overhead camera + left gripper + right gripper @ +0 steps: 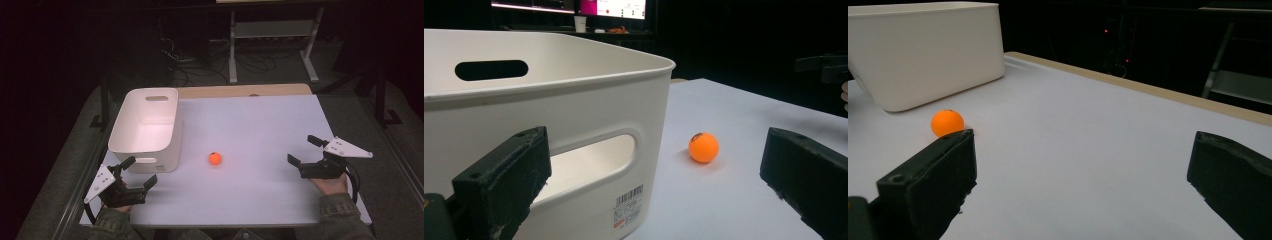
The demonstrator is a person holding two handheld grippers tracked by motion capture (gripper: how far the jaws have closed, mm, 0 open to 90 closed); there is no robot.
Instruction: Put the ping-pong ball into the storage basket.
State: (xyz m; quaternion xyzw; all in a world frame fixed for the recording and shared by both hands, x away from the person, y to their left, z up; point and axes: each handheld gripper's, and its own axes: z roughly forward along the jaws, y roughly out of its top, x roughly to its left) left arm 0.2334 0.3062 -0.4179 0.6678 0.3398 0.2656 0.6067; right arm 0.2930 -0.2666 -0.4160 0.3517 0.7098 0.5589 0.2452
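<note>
**Orange ball lies loose on the table between two open grippers**

The white table point(260, 125) takes up most of the high view, a pale wooden strip showing along its far edge. Dark floor, cables and a metal frame lie beyond it.

On the table's left half stands a white plastic bin point(145, 127), upright, open at the top, with a slot handle in each end wall. In the left gripper view its near wall point(574, 125) bulks large, a barcode sticker at the lower corner. In the right gripper view the bin point(923, 50) stands at the far left of the table.

The left gripper point(140, 172) rests at the near left corner of the table, just in front of the bin, held by the person's left hand point(117, 197). Its jaws are spread wide with nothing between them; in its own view one jaw overlaps the bin's wall and the other sits over bare table.

The right gripper point(303, 150) sits near the right edge, held by the right hand point(330, 184). Its jaws too are released and empty.

The orange ball point(215, 158) lies on the bare table, just to the right of the bin's near corner and apart from it, well clear of both grippers. The left gripper view shows it point(703, 147) beyond the bin's corner, a dark mark on top; in the right gripper view it point(947, 122) sits just above the left jaw's tip.
</note>
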